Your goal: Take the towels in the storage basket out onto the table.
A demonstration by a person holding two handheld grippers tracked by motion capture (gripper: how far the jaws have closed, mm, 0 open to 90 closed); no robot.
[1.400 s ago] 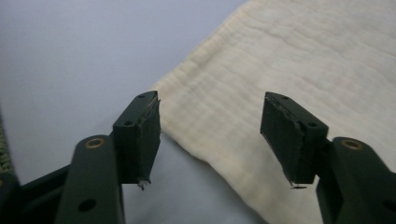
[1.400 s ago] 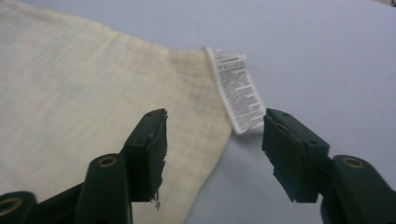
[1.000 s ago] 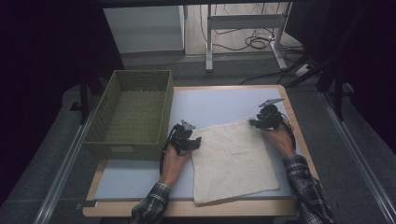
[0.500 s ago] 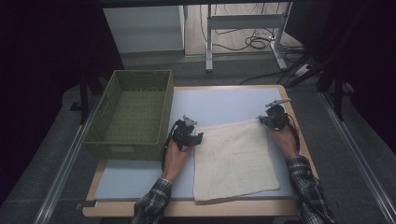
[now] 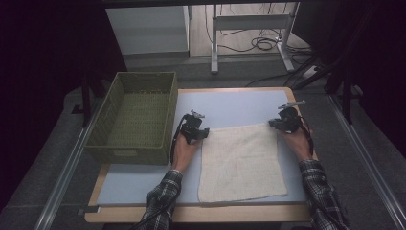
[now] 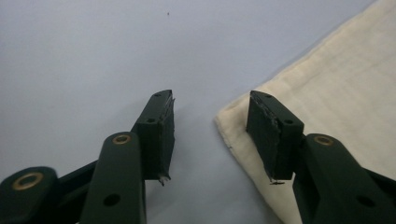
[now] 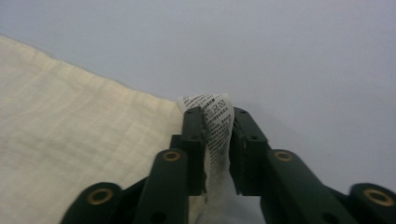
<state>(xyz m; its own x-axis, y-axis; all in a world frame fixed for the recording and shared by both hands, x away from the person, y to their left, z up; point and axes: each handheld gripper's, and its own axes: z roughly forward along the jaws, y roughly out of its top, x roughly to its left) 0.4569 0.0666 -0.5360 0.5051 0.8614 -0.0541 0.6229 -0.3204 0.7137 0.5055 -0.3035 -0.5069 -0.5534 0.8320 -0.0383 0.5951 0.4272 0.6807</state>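
Note:
A cream cloth (image 5: 242, 160) lies flat on the pale blue mat (image 5: 230, 108). My left gripper (image 5: 195, 128) stands at the cloth's far left corner. In the left gripper view it (image 6: 212, 100) is open, and the cloth corner (image 6: 233, 123) lies on the mat between the jaws, close to the right one. My right gripper (image 5: 285, 120) is at the far right corner. In the right gripper view it (image 7: 217, 114) is shut on the white care label (image 7: 215, 123) sewn to the cloth (image 7: 70, 140).
A green woven basket (image 5: 107, 139) stands at the left, hanging over the mat's left edge, its inside bare. The wooden table edge (image 5: 201, 214) runs along the front. Table legs and cables (image 5: 258, 43) lie on the floor beyond.
The right gripper has drawn the far right corner further right. The left gripper has shifted slightly away from me. The cloth now lies squarer and flatter.

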